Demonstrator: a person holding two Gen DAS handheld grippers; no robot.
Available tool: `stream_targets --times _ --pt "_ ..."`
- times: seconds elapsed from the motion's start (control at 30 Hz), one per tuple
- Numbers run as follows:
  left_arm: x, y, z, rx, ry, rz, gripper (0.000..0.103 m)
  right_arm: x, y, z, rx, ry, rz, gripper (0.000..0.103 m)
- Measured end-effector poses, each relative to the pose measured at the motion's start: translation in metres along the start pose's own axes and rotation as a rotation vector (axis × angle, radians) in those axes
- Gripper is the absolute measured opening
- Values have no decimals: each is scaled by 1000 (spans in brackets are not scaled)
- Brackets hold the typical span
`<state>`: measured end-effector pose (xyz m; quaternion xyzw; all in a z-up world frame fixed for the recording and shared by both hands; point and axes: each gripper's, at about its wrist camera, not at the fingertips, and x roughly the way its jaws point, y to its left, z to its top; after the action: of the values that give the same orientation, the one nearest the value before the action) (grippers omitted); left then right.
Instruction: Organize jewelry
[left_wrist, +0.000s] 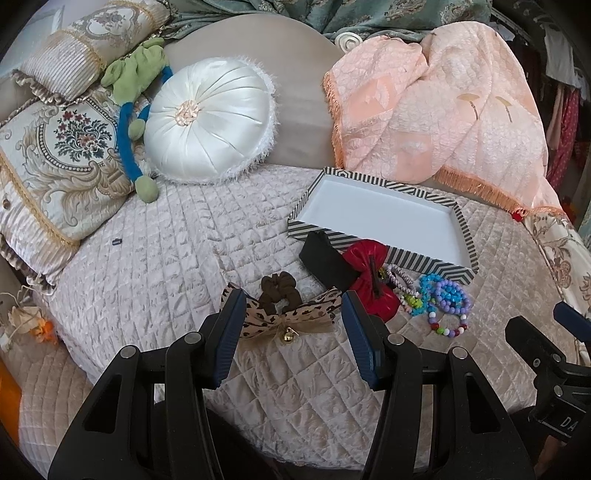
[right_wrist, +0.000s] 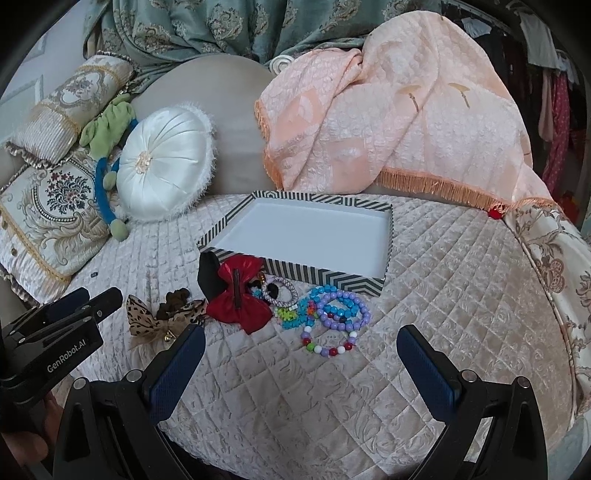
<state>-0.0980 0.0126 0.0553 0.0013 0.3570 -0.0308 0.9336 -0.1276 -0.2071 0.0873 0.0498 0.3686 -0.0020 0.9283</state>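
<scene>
Quilted cream velvet, stitched in small diamonds, covers the bed on which everything lies. At its left edge are brocade pillows with floral medallions, a limp green and blue plush toy, then a round pleated white satin cushion with a fringed rim; further right a peach textured throw with orange fringe drapes over the padded headboard, with teal damask curtains behind and hanging clothes at the far right. The jewelry sits in a loose row in front of a shallow rectangular box with black and white chevron walls and a plain white floor. From left: a leopard-print ribbon bow with a small gold bell, a brown ruffled scrunchie just behind it, a flat black piece, a glossy red bow, a sparkly lilac bangle, and blue, purple and multicoloured bead bracelets touching one another. The left gripper hovers with its ribbed blue pads spread wide, the leopard bow seen between them but not touched. The right gripper is likewise spread, holding nothing, with the bead bracelets just ahead of its fingers.
</scene>
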Motion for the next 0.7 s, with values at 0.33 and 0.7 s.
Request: stream_targets --times 0.33,0.7 --pt "5 -1 -4 -3 13 0 53 5 -3 -1 13 13 1 103" --pt "15 3 -7 -13 41 -2 53 15 -2 -5 -12 31 -5 103"
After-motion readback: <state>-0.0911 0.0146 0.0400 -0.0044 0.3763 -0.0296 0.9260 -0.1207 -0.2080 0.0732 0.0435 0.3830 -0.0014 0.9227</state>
